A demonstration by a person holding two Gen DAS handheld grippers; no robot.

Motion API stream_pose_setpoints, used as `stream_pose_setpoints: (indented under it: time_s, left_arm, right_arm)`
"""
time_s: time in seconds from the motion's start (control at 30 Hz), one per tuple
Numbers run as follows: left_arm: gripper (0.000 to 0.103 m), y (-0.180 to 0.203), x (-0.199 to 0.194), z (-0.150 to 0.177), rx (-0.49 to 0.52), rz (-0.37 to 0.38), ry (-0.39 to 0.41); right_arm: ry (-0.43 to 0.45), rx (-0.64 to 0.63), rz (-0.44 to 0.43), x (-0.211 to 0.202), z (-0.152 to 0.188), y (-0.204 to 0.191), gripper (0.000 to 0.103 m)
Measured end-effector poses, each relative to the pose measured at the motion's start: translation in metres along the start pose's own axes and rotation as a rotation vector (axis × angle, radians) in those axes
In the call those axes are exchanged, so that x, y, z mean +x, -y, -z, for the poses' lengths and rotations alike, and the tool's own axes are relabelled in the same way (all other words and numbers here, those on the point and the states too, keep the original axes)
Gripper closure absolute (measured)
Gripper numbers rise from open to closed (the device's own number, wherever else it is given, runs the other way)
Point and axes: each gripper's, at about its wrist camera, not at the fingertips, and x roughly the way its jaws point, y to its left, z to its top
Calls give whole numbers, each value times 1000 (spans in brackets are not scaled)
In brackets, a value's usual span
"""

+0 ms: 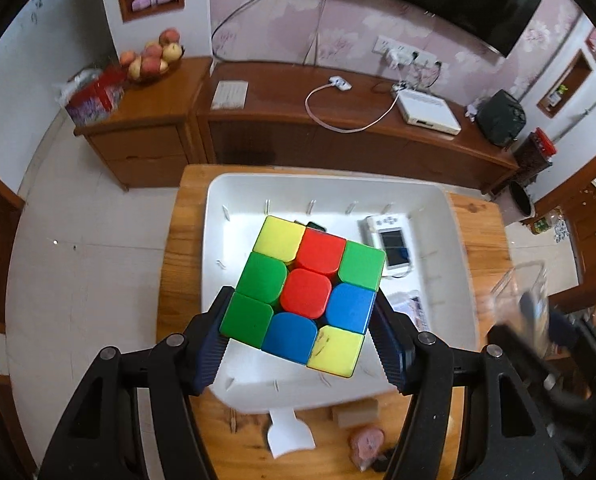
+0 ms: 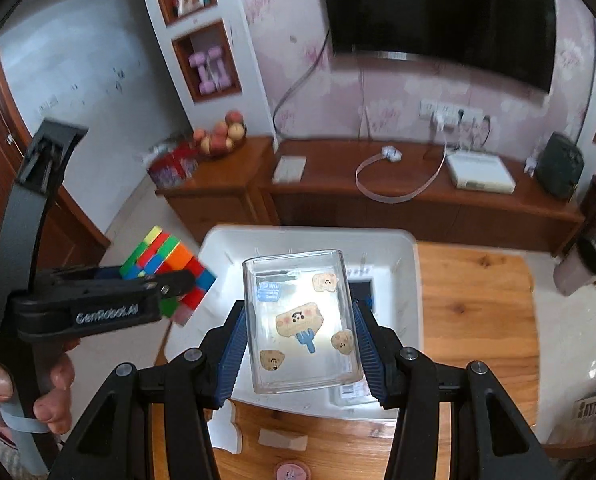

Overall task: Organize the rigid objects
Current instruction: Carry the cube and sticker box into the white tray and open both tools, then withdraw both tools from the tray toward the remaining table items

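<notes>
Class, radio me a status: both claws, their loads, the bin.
Left claw shut on puzzle cube. Right claw shut on clear box. Both above white bin; phone inside.

Your left tool (image 1: 298,344) holds the puzzle cube (image 1: 304,294) between its pads, above the bin (image 1: 218,192) that sits on the counter (image 1: 178,264). Inside the bin, to the right of the cube, lies a handheld device (image 1: 392,246). Your right tool (image 2: 300,354) grips the clear box (image 2: 298,320) over the same bin, with the left tool and cube to its left. On the counter in front of the bin lie a small block (image 1: 356,414) and a flat stand (image 1: 290,432). Behind the counter, a long cabinet (image 1: 282,104) stands against the wall, carrying a fruit bowl (image 1: 154,58) at its left end.
</notes>
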Motion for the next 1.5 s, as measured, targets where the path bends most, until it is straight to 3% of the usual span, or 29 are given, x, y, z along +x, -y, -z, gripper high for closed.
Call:
stream_pose_setpoints:
  time_s: [0.27,0.53,0.7,1.03,1.17,1.33,1.43,1.5]
  left_arm:
    - [36,-2,61,-4,-1,-24,-89]
    - [36,-7,101,-5,-10,-31,-142]
    - [36,-7,120,-4,-3,-37,-167]
    - [37,-11,122,-2,-9,-31,-138]
    - [43,-9,119,6,7,-45,-133]
    - [43,-9,119,9,5,-55,-150]
    - [41,-9,116,12,-9,-45,-170]
    - [29,-7,108,12,-14,-49,-157]
  right_arm:
    - [-194,34,9,92,21,5,51]
    - [-309,24,22,139,44,0,51]
    - [-346,24,16,153,53,-4,51]
    - [-395,17,-4,170,63,-11,50]
    - [-412,23,-18,170,67,-11,50]
    - [-395,12,-21,162,72,-13,42]
    - [-383,2,-22,152,76,-15,41]
    - [-375,-3,-21,145,79,-14,41]
